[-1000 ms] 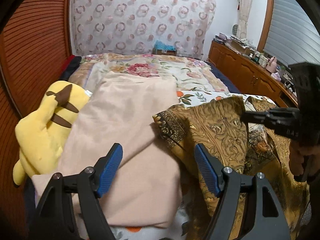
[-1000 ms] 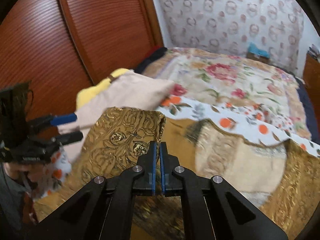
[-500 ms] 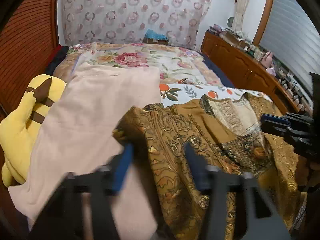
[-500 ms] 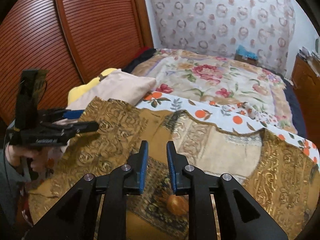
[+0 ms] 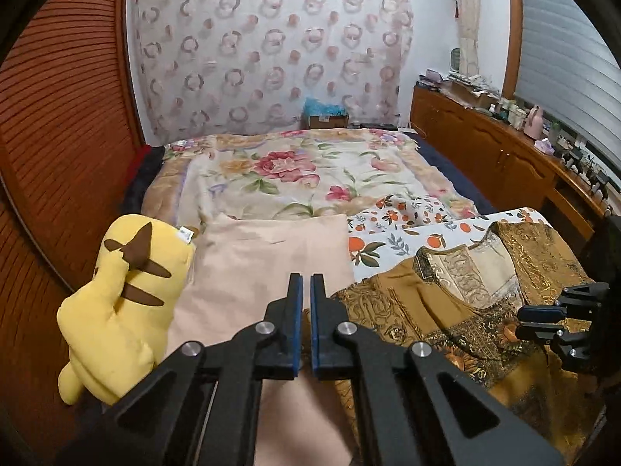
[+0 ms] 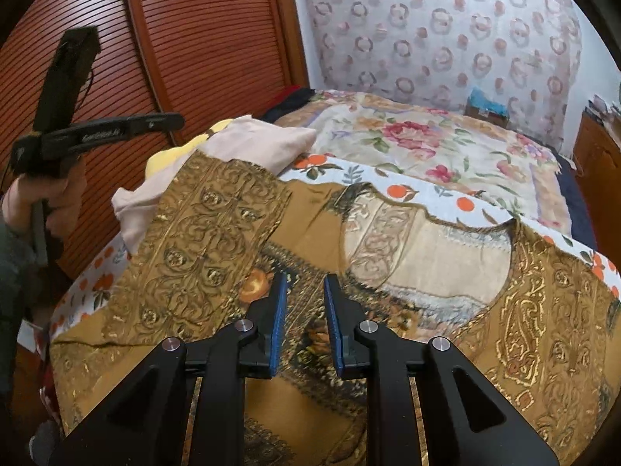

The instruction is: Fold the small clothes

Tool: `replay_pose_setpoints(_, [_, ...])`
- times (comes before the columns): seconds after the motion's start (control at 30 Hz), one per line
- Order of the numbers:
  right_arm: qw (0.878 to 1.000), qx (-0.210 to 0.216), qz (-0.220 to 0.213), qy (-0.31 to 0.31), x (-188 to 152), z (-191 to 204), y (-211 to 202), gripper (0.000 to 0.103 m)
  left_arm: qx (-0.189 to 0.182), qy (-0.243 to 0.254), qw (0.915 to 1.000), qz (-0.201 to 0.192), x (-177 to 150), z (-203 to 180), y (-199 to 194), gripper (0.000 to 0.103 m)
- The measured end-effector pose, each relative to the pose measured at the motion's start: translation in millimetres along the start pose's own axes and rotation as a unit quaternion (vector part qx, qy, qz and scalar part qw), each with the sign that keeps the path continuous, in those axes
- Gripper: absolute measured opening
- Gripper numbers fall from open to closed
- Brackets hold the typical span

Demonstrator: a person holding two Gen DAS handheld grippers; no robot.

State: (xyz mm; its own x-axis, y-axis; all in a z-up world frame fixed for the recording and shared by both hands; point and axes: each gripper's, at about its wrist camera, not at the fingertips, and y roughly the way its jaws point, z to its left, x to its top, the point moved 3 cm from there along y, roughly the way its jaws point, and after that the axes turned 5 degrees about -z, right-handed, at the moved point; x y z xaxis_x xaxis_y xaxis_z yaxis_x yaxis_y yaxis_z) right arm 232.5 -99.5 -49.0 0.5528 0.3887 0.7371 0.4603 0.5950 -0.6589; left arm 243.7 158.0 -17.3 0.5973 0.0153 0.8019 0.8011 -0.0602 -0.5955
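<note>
A gold and brown patterned garment point(image 6: 388, 256) lies spread on the bed, its left sleeve point(image 6: 209, 240) folded inward over the body. It also shows in the left wrist view point(image 5: 458, 303) at the right. My left gripper point(image 5: 306, 291) is shut and empty, raised above a folded beige cloth point(image 5: 264, 268). In the right wrist view it point(image 6: 170, 121) hovers at the far left. My right gripper point(image 6: 304, 291) is open and empty, just above the garment's middle. It also shows in the left wrist view point(image 5: 524, 320).
A yellow plush toy point(image 5: 124, 303) lies left of the beige cloth. A floral bedspread point(image 5: 302, 178) covers the bed, with an orange-print sheet point(image 5: 392, 233) under the garment. Red-brown slatted doors point(image 6: 202, 39) stand left. A wooden cabinet point(image 5: 504, 159) runs along the right.
The right gripper let go of the folded sleeve and opened. The left gripper closed from wide open and rose away from the garment's edge.
</note>
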Motion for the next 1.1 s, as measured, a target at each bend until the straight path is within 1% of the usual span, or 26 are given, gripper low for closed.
replay_pose_setpoints(0.07, [1.000,0.001,-0.002,0.000,-1,1,-1,0.018,-0.007,-0.003,1.0000,0.005,-4,-1,-1,0.003])
replay_pose_setpoints(0.1, [1.000,0.001,-0.002,0.000,-1,1,-1,0.018,-0.010,0.002,0.9999,0.010,-7,-2,-1,0.013])
replay_pose_setpoints(0.13, [1.000,-0.001,-0.002,-0.001,-2,0,-2,0.018,-0.013,0.006,0.9998,0.014,-10,-5,0,0.030])
replay_pose_setpoints(0.17, [1.000,-0.003,-0.002,-0.002,-2,0,-1,0.018,-0.018,0.012,0.9996,0.021,-15,-7,1,0.036])
replay_pose_setpoints(0.2, [1.000,-0.006,-0.002,-0.002,-3,-1,-2,0.018,-0.019,0.013,0.9994,0.025,-17,-10,3,0.039])
replay_pose_setpoints(0.5, [1.000,-0.018,-0.004,-0.003,-8,-8,-7,0.018,-0.033,-0.011,0.9953,0.091,-52,-19,26,0.038])
replay_pose_setpoints(0.53, [1.000,-0.019,-0.003,-0.003,-9,-10,-7,0.018,-0.034,-0.011,0.9950,0.094,-55,-20,29,0.023])
replay_pose_setpoints(0.57, [1.000,-0.020,-0.003,-0.002,-10,-11,-7,0.018,-0.035,-0.011,0.9949,0.094,-56,-21,31,0.014])
replay_pose_setpoints(0.6, [1.000,-0.021,-0.002,-0.001,-11,-13,-8,0.018,-0.036,-0.011,0.9950,0.093,-56,-21,31,0.001])
replay_pose_setpoints(0.67, [1.000,-0.023,-0.002,0.001,-13,-17,-9,0.018,-0.030,-0.003,0.9963,0.080,-53,-23,29,0.000])
replay_pose_setpoints(0.77, [1.000,-0.025,-0.001,0.006,-17,-23,-11,0.018,-0.001,0.011,0.9993,0.035,-37,-19,12,0.000])
replay_pose_setpoints(0.8, [1.000,-0.027,-0.001,0.007,-19,-25,-10,0.018,0.002,0.011,0.9996,0.027,-32,-17,8,0.000])
replay_pose_setpoints(0.87, [1.000,-0.029,0.000,0.009,-20,-28,-11,0.018,0.012,0.012,0.9996,0.021,-22,-11,5,0.000])
replay_pose_setpoints(0.93, [1.000,-0.029,0.000,0.012,-20,-29,-11,0.018,0.032,0.021,0.9992,0.012,-15,-5,5,0.000])
replay_pose_setpoints(0.97, [0.999,-0.029,-0.001,0.012,-21,-29,-12,0.018,0.037,0.026,0.9989,0.013,-13,-3,8,0.000])
replay_pose_setpoints(1.07, [1.000,-0.028,-0.004,0.012,-20,-29,-15,0.018,0.028,0.024,0.9991,0.019,-14,0,12,0.002])
replay_pose_setpoints(1.1, [1.000,-0.028,-0.005,0.012,-20,-30,-16,0.018,0.027,0.024,0.9992,0.018,-15,0,13,0.006])
